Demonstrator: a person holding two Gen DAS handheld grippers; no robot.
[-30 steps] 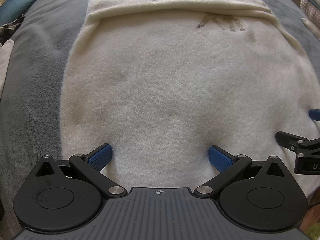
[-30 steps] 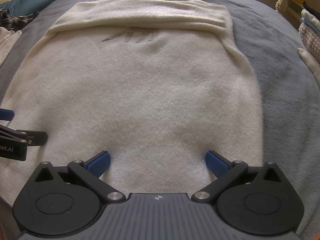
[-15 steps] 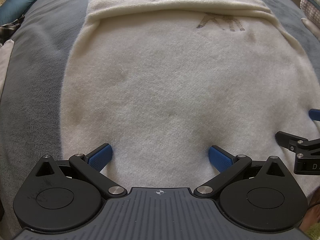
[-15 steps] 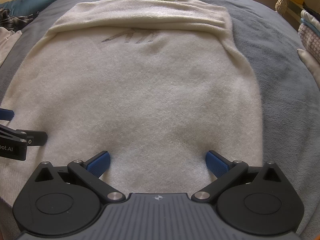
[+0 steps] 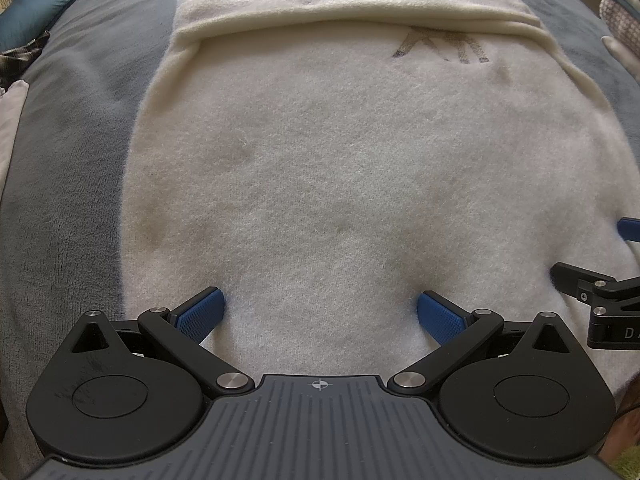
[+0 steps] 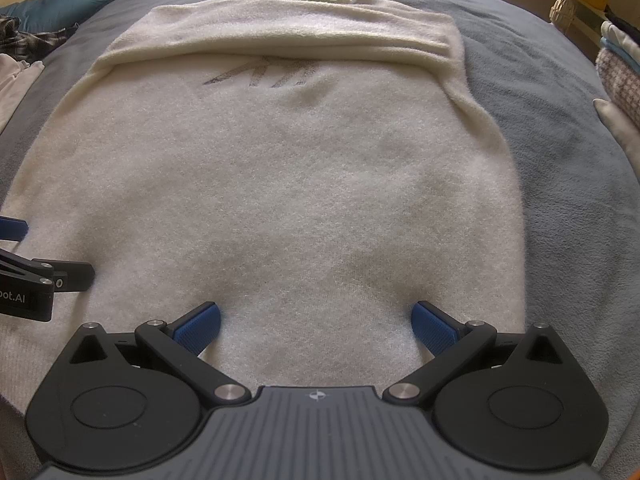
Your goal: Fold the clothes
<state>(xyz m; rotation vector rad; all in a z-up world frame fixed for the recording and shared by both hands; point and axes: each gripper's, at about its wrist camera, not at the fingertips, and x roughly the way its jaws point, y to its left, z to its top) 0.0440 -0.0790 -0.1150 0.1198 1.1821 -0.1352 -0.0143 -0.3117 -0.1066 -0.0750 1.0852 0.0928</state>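
Note:
A cream fleece sweater point(image 5: 340, 168) point(image 6: 272, 184) lies flat on a grey-blue blanket, a grey logo point(image 5: 440, 46) near its far end and both sleeves folded across the top point(image 6: 296, 28). My left gripper point(image 5: 320, 314) rests wide open over the sweater's near hem on the left side, blue pads point(image 5: 200, 314) touching the fabric. My right gripper point(image 6: 316, 322) is open the same way over the near hem on the right side, with nothing pinched. Each gripper shows at the edge of the other's view.
The grey-blue blanket point(image 5: 68, 184) point(image 6: 560, 148) covers the bed around the sweater. A teal pillow point(image 6: 76, 0), a plaid garment point(image 6: 24, 36) and white cloth point(image 5: 10, 128) lie at the left. Folded clothes are stacked at the right edge point(image 6: 620, 76).

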